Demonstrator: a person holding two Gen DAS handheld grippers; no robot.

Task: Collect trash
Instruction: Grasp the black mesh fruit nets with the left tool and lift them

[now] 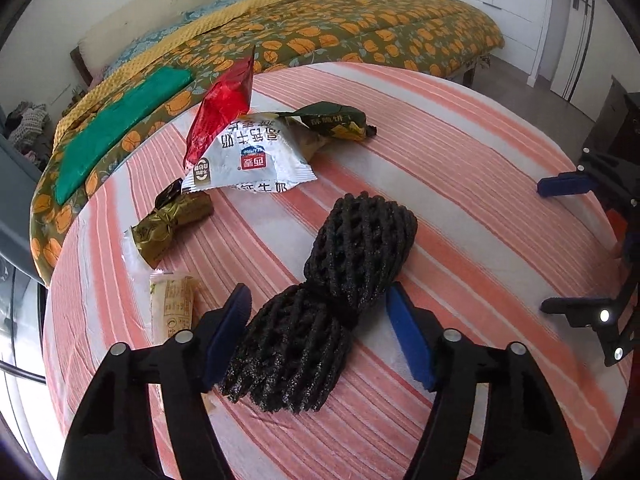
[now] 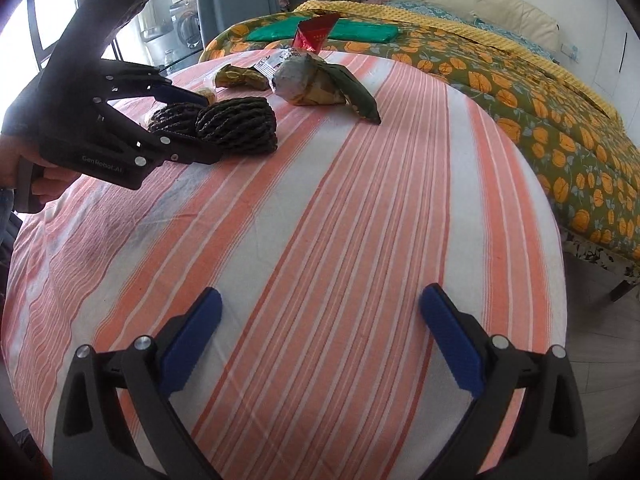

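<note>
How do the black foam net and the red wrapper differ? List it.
The black foam net is dark, matte, open mesh; the red wrapper is shiny, smooth foil. The net lies flat on the striped cloth, pinched at its middle; the wrapper stands up, propped on the white packet. The net lies between the left gripper fingers; the wrapper lies beyond them. Both are table trash.

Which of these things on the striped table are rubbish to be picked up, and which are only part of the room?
Rubbish to collect:
- black foam net, between the left gripper's fingers
- red foil wrapper
- white milk packet
- gold wrapper
- green wrapper
- yellow wrapper

Only part of the room:
- striped tablecloth
- bed
- green folded cloth
- washing machine
</note>
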